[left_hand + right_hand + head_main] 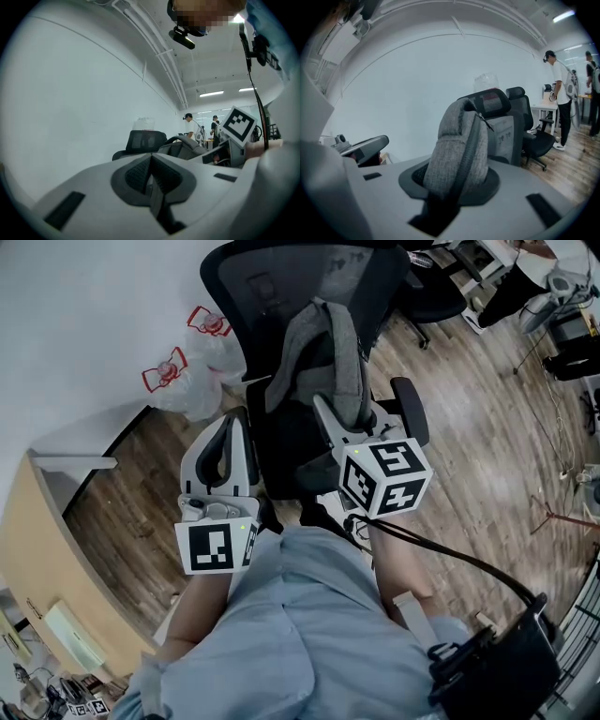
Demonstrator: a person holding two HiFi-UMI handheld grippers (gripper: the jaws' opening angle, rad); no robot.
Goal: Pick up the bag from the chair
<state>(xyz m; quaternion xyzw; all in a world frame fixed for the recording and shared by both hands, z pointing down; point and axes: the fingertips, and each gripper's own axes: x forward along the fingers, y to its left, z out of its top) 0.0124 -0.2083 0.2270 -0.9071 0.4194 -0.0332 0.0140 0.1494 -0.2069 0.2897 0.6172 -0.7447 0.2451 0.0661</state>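
Observation:
A grey fabric bag [323, 362] stands upright on the seat of a black mesh office chair [281, 282], leaning against its backrest. My right gripper [328, 423] is shut on the bag's lower front; in the right gripper view the bag [459, 150] fills the space between the jaws, with the chair [501, 124] behind it. My left gripper [228, 451] hovers left of the bag by the chair's armrest, shut and holding nothing. In the left gripper view its jaws [151, 180] meet, with the bag [183, 149] and chair [145, 139] beyond.
White plastic bags with red handles [192, 371] lie against the wall left of the chair. A wooden cabinet [56, 549] stands at the left. A second black chair [534, 136] and standing people [560, 93] are to the right, and a tripod [562, 512] is on the floor.

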